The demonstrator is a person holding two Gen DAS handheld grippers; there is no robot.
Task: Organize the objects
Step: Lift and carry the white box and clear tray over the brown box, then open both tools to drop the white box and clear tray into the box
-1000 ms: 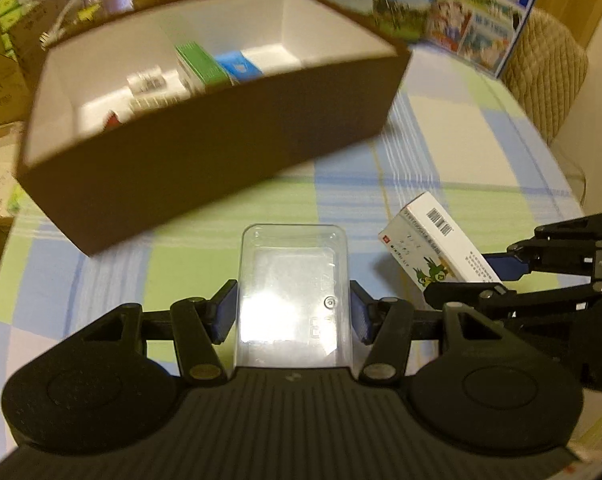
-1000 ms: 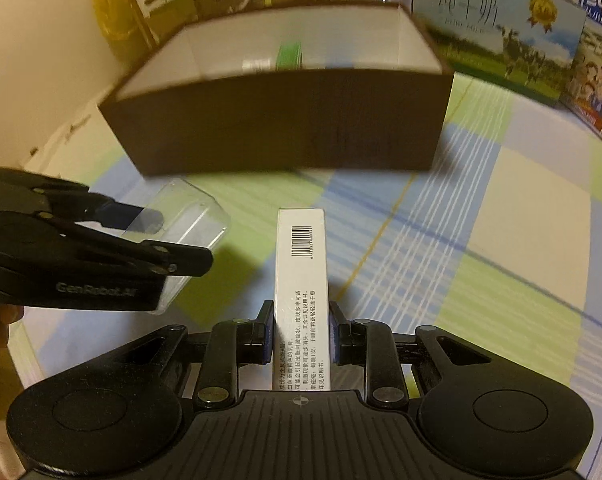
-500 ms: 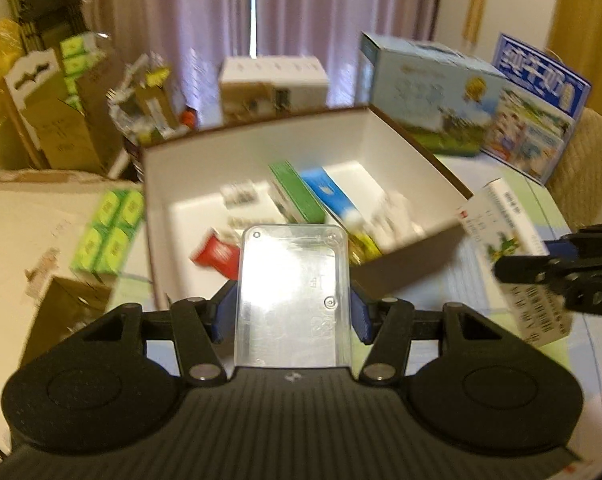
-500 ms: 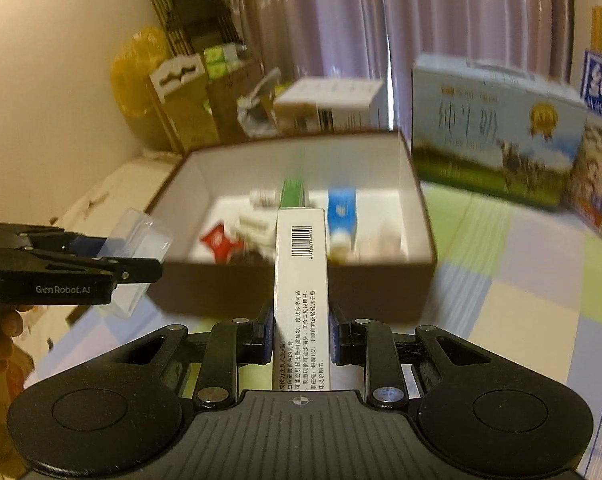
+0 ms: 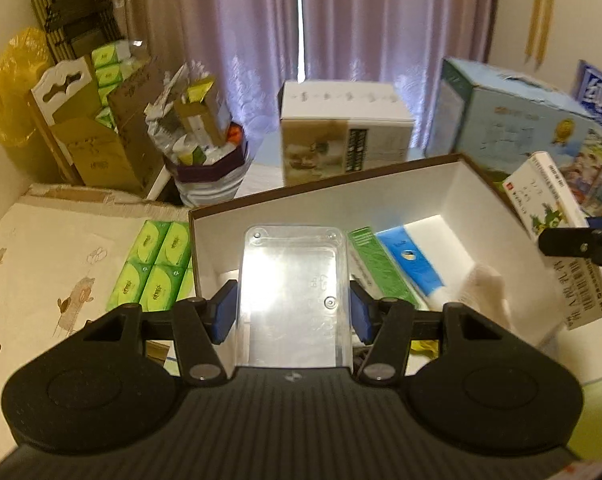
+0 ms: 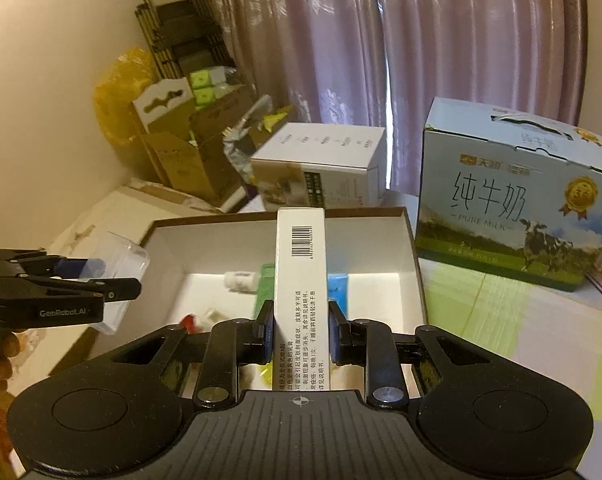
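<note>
My left gripper (image 5: 293,312) is shut on a clear plastic case (image 5: 293,292), held above the near left part of the brown box (image 5: 477,208) with white inside walls. My right gripper (image 6: 300,330) is shut on a slim white medicine carton (image 6: 300,276) with a barcode, held upright over the box's (image 6: 411,264) near edge. In the left wrist view that carton (image 5: 557,236) hangs at the right beyond the box wall. In the right wrist view the clear case (image 6: 119,280) and left gripper (image 6: 97,280) show at the left. A green carton (image 5: 375,264) and a blue carton (image 5: 415,262) lie inside.
Blue milk cartons (image 6: 513,208) stand on the checked tablecloth (image 6: 501,320) behind right of the box. A white-and-tan box (image 5: 341,140) sits behind it. Green tissue packs (image 5: 153,268), cardboard boxes (image 5: 89,148) and a stuffed bag (image 5: 205,160) crowd the left, before purple curtains.
Both grippers rose and moved forward from in front of the box's outer wall to above its near side, each keeping its item. The box's inside came into view.
</note>
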